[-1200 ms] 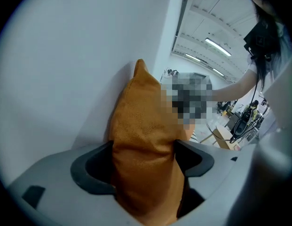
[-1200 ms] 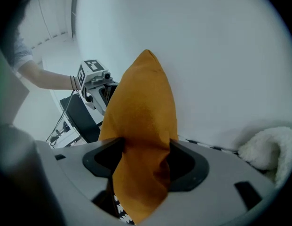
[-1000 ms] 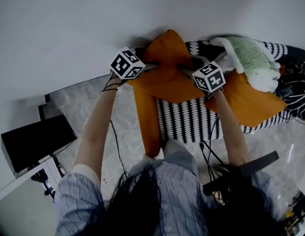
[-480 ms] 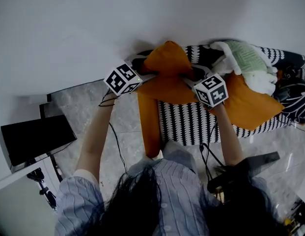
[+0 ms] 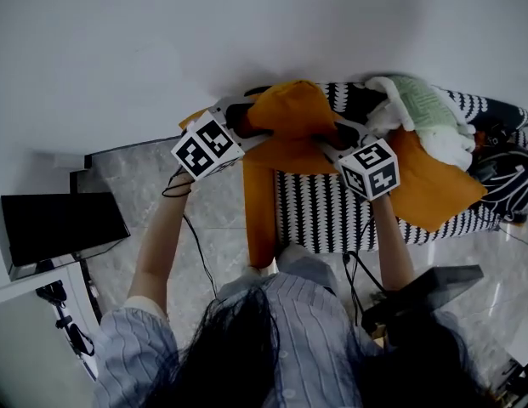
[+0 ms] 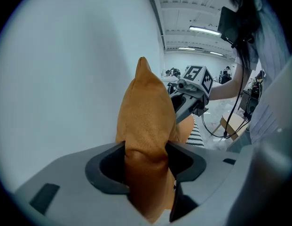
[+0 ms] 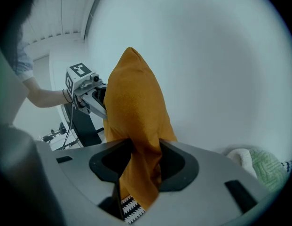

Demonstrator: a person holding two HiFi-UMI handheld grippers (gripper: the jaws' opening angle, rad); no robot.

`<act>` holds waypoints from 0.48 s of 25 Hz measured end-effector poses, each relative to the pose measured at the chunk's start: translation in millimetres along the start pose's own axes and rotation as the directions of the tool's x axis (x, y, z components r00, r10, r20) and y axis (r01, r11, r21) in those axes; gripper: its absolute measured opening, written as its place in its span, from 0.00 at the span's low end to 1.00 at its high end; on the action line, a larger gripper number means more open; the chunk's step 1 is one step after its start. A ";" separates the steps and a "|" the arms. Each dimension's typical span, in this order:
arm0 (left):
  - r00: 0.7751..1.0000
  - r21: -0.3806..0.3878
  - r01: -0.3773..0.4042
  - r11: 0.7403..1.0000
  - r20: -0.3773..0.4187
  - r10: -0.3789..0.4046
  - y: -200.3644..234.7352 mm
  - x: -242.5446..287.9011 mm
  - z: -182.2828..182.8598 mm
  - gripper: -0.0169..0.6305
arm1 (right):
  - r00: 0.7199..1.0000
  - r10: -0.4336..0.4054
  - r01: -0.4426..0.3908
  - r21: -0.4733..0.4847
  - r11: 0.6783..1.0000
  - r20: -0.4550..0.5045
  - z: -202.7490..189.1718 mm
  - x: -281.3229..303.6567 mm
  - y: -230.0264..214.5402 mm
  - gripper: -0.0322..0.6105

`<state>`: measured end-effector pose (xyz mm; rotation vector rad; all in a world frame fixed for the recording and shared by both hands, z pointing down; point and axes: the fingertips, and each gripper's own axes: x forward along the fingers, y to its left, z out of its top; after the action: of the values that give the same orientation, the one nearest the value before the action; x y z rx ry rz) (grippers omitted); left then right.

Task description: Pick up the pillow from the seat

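White wall (image 5: 119, 41) backed a zigzag-print seat (image 5: 323, 215). Orange pillow (image 5: 289, 109) was up by the wall over the seat's far end. L gripper (image 5: 240, 117) pinched one side; R gripper (image 5: 336, 136) jaws were closing on the other w/ fabric squeezed btwn.

Seat (image 5: 323, 215) partly under pillow (image 5: 285, 109) & plush (image 5: 425, 109)

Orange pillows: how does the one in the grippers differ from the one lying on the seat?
The held pillow is pinched by the left gripper and the right gripper, whose jaws are closing on it; the seat pillow lies untouched by either. The held pillow is bunched; the seat pillow lies flat on the seat. A green-and-white bundle rests on the seat pillow, none on the held pillow. Both are orange.
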<state>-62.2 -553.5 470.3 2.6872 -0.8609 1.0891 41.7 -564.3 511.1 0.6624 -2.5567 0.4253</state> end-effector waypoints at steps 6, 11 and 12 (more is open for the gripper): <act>0.999 -0.001 -0.036 0.999 0.002 0.036 -17.6 -38.7 11.7 0.42 | 1.000 0.006 -0.006 0.005 1.000 0.031 19.7 -22.0 30.0 0.34; 0.998 0.011 -0.051 0.999 0.022 0.050 -37.8 -64.7 11.2 0.42 | 0.999 0.009 -0.009 -0.004 1.000 0.042 22.9 -38.2 59.1 0.34; 0.998 0.016 -0.053 0.998 0.025 0.053 -42.5 -69.8 9.9 0.42 | 0.999 0.006 -0.005 -0.008 1.000 0.043 22.3 -41.1 65.9 0.34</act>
<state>-73.4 -488.9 420.4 2.7121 -0.9364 1.0804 31.4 -502.6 459.8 0.6686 -2.6002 0.4064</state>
